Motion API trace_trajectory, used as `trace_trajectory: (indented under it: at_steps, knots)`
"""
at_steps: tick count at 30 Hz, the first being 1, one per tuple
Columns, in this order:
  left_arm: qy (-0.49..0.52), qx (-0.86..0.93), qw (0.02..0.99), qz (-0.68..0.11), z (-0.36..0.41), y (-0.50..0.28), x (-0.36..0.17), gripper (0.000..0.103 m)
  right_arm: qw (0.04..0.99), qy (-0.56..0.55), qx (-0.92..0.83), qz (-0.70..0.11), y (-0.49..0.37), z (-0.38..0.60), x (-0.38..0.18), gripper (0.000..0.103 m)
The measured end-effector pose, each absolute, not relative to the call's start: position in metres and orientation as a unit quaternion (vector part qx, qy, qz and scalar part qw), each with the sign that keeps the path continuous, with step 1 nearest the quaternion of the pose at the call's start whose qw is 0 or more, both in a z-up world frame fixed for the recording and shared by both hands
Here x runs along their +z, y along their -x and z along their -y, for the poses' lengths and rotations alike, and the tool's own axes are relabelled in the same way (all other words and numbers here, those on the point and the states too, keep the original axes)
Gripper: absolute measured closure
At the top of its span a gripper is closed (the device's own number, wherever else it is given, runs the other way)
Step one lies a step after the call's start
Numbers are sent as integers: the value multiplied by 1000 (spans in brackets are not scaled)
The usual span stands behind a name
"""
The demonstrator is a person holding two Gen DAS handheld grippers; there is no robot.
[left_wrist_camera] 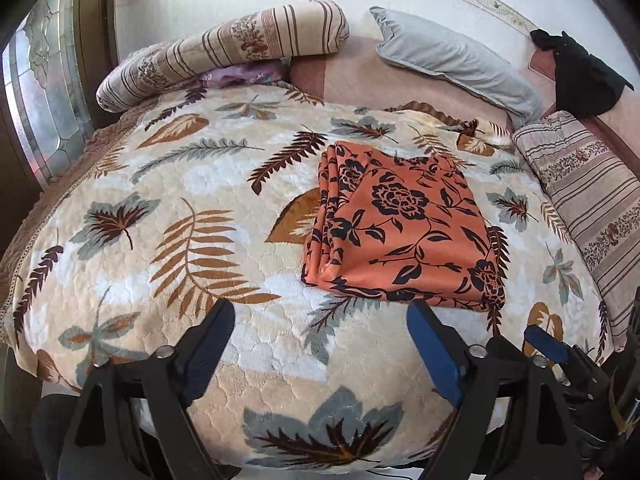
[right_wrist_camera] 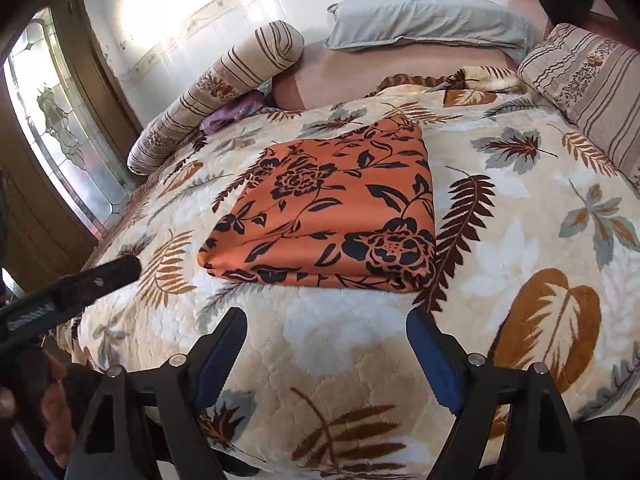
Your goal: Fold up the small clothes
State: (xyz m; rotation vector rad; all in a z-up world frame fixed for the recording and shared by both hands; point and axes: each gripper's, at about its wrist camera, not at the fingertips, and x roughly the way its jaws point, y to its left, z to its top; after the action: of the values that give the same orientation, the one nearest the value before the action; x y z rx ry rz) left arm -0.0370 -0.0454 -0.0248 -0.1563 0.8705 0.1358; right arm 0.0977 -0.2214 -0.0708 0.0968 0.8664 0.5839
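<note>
Orange floral garment [right_wrist_camera: 328,208] sits folded on the bed [right_wrist_camera: 520,248], just ahead of both wide-open, empty tools, right tool [right_wrist_camera: 326,344] looks nearer than left tool [left_wrist_camera: 320,340].

2 wrist views, angled down, near the bed [left_wrist_camera: 168,360], both showing folded cloth [left_wrist_camera: 404,232]

Left gripper [left_wrist_camera: 322,322] and right gripper [right_wrist_camera: 326,330] both angle downward, fingers spread wide, nothing between them
</note>
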Motion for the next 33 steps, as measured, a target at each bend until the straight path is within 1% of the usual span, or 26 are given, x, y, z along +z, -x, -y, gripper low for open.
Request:
trace_trajectory:
  at_steps: [5,9,13,17,23,26,27,28,30,33]
  knots:
    - [50,84,904,-416,54,34,-24,11,873,-36,259,-411,-100,226,-74,19]
    - [40,94,901,-422,56,29,-29,11,871,-31,254,-420,-103,226,-81,15]
    - [33,99,899,-426,58,24,-33,11,873,-21,253,-416,-103,225,-81,15]
    - [35,102,895,-432,58,20,-35,11,878,-11,242,-412,-103,224,-79,11]
    - [43,92,902,-421,61,15,-26,11,886,13,214,-412,-106,222,-73,10]
    - [41,89,906,-411,62,15,-20,11,891,16,199,-407,-109,225,-66,0]
    - [41,89,907,-409,62,15,-18,11,893,18,196,-405,-109,225,-63,0]
    - [43,88,909,-406,62,15,-17,11,894,20,192,-404,-110,226,-61,0]
    - [48,88,910,-402,60,16,-14,5,894,23,189,-405,-111,225,-57,0]
    - [50,97,910,-400,58,15,-10,5,896,28,187,-402,-112,221,-51,0]
